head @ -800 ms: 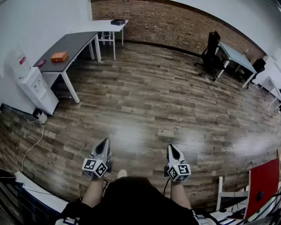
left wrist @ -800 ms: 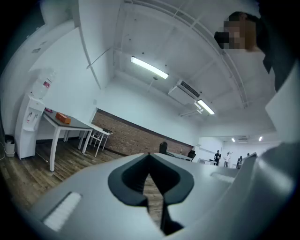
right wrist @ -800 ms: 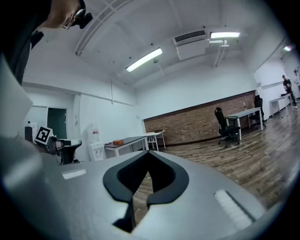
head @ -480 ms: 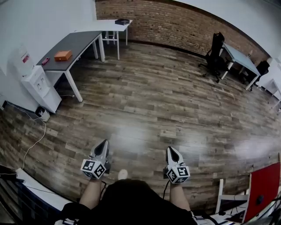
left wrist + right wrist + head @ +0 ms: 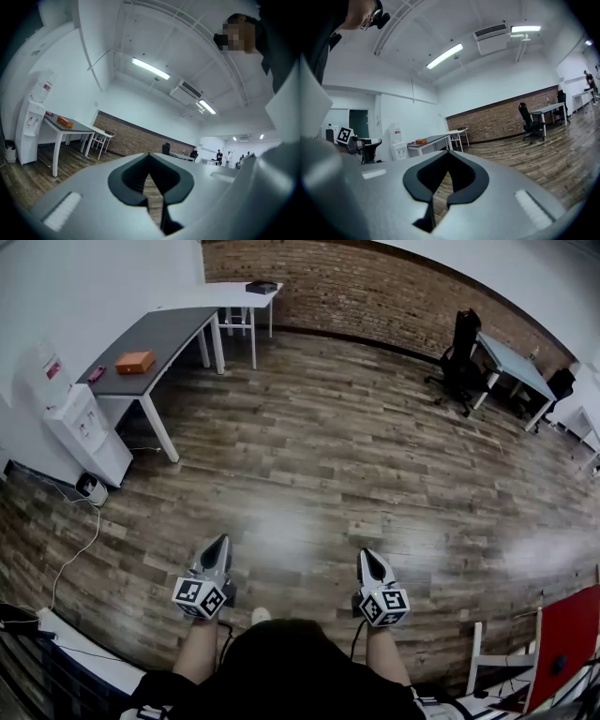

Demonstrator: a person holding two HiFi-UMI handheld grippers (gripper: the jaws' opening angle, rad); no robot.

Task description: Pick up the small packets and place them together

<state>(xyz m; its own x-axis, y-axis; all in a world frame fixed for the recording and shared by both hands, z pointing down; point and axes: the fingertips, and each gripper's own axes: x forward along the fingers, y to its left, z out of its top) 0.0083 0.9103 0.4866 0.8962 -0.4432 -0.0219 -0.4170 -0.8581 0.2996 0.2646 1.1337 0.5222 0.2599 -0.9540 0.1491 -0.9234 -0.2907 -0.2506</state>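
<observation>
So both grippers are closed with nothing in them. The left gripper [image 5: 222, 542] has its jaws pinched together, tips touching, and its own view shows only wood floor [image 5: 328, 456] through the gap behind the tips. The right gripper [image 5: 368, 555] is the same, jaws together and empty. Both are held out in front of the person over the floor, side by side, pointing roughly level into the room. The grey table [image 5: 159, 334] is well away from them, off to the far left against the white wall. On that table sits an orange box [image 5: 135, 362], and just beside it, nearer the table's left edge, a small pink thing [image 5: 96, 374]. They're too small for me to tell whether they're the packets. A water dispenser [image 5: 80, 423] stands right next to the table's near end, and a white table [image 5: 220, 292] butts up against its far end by the brick wall.
</observation>
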